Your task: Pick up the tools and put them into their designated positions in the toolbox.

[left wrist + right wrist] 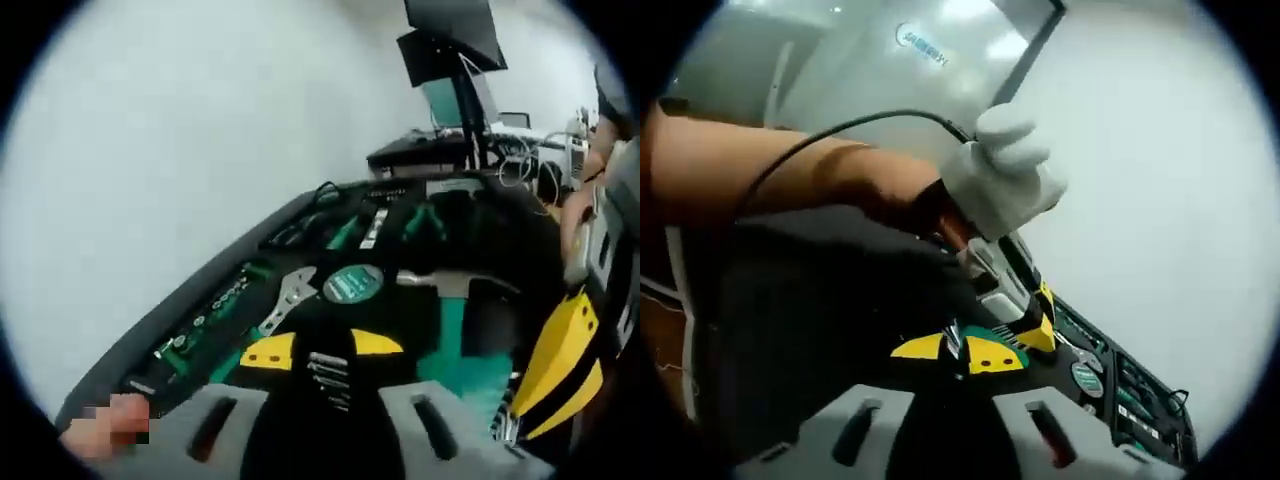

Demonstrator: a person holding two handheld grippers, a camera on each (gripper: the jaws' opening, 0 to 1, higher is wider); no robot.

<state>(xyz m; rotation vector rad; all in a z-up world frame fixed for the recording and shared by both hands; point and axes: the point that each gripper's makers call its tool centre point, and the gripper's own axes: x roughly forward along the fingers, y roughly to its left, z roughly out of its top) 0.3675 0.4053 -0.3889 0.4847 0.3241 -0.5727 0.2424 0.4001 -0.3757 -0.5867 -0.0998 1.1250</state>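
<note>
The open black toolbox (300,225) with its black-and-teal foam tray lies across the left gripper view, tilted by the camera, in front of a plain pale wall. In its moulded slots I can make out a silver adjustable wrench (287,297), a round teal-faced tape measure (351,284) just beside it, a row of small sockets (215,305) along the near-left edge, and teal-handled tools (352,228) further back.

The left gripper (325,372), grey jaws tipped with yellow-and-black pads, hangs just over the middle of the tray. Its yellow tips stand slightly apart, and something small and metallic with ridges sits in the gap between the jaws; I cannot tell whether the jaws pinch it or whether it lies in the foam below.

At the right edge of that view a yellow-and-black striped part (563,362) of the other gripper comes in, with a person's arm behind it. A dark monitor on a stand (452,45) and a cluttered desk stand beyond the box.

In the right gripper view, the right gripper (958,352) has its yellow tips drawn nearly together around a thin silver piece; what that piece is I cannot tell. A hand in a white glove (1002,175) grips the left tool from above, a black cable (840,128) arching over the bare forearm. The toolbox runs off to the lower right there.
</note>
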